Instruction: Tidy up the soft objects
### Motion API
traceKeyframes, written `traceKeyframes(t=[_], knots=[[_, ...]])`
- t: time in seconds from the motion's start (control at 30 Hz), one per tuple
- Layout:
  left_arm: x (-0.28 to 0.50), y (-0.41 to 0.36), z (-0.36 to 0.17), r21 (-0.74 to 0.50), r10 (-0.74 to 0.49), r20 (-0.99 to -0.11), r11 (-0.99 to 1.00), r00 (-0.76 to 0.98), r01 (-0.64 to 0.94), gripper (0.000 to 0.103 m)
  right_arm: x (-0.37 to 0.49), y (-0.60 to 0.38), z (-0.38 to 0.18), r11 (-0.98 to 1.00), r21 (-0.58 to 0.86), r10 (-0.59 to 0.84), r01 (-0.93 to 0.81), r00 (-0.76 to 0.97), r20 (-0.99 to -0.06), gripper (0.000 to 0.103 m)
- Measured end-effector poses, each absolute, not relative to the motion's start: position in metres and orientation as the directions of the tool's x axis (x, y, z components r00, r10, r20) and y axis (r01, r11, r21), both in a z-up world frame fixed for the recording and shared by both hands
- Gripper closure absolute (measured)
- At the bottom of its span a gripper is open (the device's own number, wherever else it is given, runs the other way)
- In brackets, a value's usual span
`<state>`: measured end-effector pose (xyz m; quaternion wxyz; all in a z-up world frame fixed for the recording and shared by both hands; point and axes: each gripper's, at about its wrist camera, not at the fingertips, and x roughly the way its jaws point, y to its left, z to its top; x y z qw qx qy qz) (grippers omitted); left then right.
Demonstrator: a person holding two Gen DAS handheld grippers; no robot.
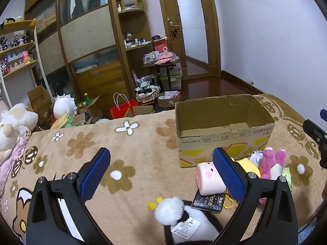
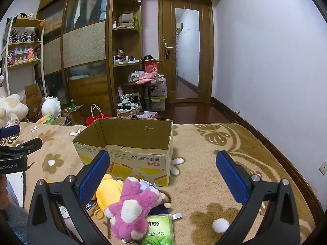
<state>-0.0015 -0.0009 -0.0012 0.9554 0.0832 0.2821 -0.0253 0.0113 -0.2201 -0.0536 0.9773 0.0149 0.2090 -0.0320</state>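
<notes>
The left gripper (image 1: 161, 173) hangs over the bed with its blue pads spread wide and nothing between them; the right gripper (image 2: 163, 177) is likewise wide open and holds nothing.

The soft toys lie in a loose heap on the blanket just in front of the near wall of an open cardboard box (image 2: 130, 140). A pink plush bear (image 2: 130, 206) lies on top at the near side, touching a yellow plush (image 2: 109, 189) to its left. A green tissue packet (image 2: 158, 231) lies just beside the bear on the near side.

The left wrist view adds what the right one hides: a pink cylindrical pig plush (image 1: 206, 179) at the left of the heap, resting on a black packet (image 1: 208, 202), and nearer still a white pompom toy (image 1: 169, 210) with a paper tag.

The box is empty as far as its inside shows. Everything sits on a tan flower-patterned blanket (image 1: 143, 143). Beyond the bed's far edge stand a red paper bag (image 1: 120, 110), open cartons and large white plushies at the far left. A wooden wardrobe (image 2: 85, 47) fills the far wall, with a glass-panelled door (image 2: 187, 51) to its right.
</notes>
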Motion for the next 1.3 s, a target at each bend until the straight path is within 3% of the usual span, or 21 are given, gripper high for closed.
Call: traceKeyframes(t=[1.3], knots=[[-0.0005,-0.0009,-0.0014,0.149,0.000,-0.545,0.984,0.839,0.097,0.003,0.0115,-0.2202,-0.0541,0.998,0.018,-0.055,0.068,0.910,-0.410,0.000]])
